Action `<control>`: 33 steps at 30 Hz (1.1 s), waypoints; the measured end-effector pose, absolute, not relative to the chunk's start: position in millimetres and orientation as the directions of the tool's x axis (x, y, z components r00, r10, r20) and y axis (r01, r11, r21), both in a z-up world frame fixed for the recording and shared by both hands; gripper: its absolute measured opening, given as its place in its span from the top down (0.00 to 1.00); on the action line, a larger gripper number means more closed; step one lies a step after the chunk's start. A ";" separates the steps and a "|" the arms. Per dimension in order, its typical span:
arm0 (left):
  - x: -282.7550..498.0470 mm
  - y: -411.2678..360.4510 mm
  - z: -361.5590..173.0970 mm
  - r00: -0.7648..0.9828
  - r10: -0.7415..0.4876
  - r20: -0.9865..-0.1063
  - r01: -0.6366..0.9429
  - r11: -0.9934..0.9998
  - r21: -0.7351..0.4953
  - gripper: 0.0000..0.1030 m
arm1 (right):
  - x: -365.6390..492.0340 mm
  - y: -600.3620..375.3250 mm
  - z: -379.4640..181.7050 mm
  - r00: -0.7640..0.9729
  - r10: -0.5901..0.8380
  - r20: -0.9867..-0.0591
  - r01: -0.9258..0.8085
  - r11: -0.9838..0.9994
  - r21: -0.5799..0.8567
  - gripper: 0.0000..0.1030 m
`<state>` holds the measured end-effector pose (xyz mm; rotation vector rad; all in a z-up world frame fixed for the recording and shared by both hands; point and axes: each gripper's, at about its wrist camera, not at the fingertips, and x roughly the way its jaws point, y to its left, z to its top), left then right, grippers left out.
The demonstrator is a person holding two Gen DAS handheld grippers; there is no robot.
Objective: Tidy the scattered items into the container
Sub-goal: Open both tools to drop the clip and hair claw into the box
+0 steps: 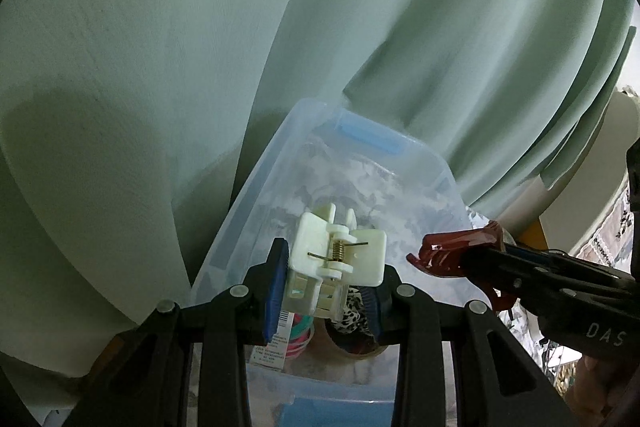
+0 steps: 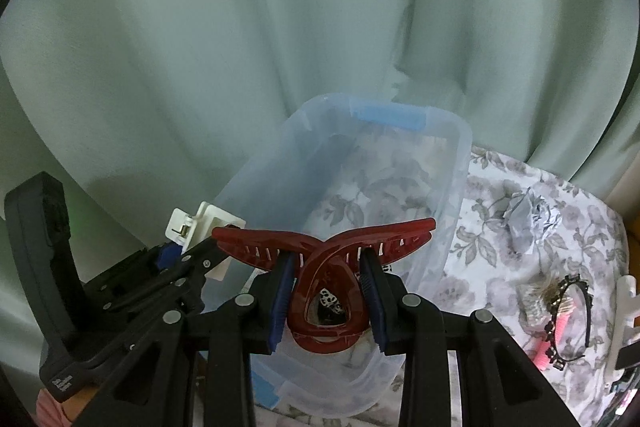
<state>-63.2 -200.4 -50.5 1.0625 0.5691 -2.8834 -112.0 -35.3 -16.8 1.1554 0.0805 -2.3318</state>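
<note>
Hanging over the clear plastic container [image 1: 256, 187], a white hair clip [image 1: 336, 259] is clamped between the blue pads of the left hand-held gripper [image 1: 324, 291], its metal spring turned toward the camera. The clip sits right between the two pads, above the near end of the container. Beneath it, inside the container, a leopard-print item [image 1: 354, 309], some coloured bands [image 1: 300, 335] and a labelled card [image 1: 276, 339] can be seen.

A dark red claw clip [image 2: 324, 267] is gripped by the right hand-held gripper [image 2: 326, 299], with the looped handles squeezed between the pads and the toothed arms spread out to both sides above the fingers. It is held over the near rim of the container [image 2: 456, 187], just beside the white clip [image 2: 200, 223] in the left hand-held gripper [image 2: 168, 259], which is seen at the left of the right wrist view.

The container rests on a floral cloth [image 2: 520, 227] that covers the surface. To the right of the container, well apart from both grippers, a crumpled grey piece [image 2: 528, 215], a dark beaded headband [image 2: 568, 319] and a pink item [image 2: 554, 335] lie on the cloth. A pale green curtain [image 2: 280, 47] hangs behind.
</note>
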 end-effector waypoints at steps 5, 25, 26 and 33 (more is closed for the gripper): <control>-67.5 -202.1 -54.9 -0.760 0.106 -0.641 0.144 -0.934 -0.326 0.66 | -120.4 -38.8 -26.1 -0.475 -0.425 -0.770 0.479 -0.860 0.179 0.65; -76.9 -200.6 -61.2 -0.751 0.099 -0.653 0.146 -0.939 -0.311 0.45 | -134.9 -43.5 -39.6 -0.451 -0.409 -0.793 0.458 -0.869 0.188 0.45; -77.1 -199.3 -60.8 -0.750 0.099 -0.654 0.144 -0.941 -0.307 0.42 | -134.7 -43.3 -39.5 -0.453 -0.413 -0.791 0.460 -0.867 0.189 0.45; -74.9 -197.4 -55.3 -0.754 0.088 -0.651 0.148 -0.943 -0.299 0.34 | -131.9 -39.3 -37.5 -0.462 -0.420 -0.781 0.462 -0.866 0.192 0.45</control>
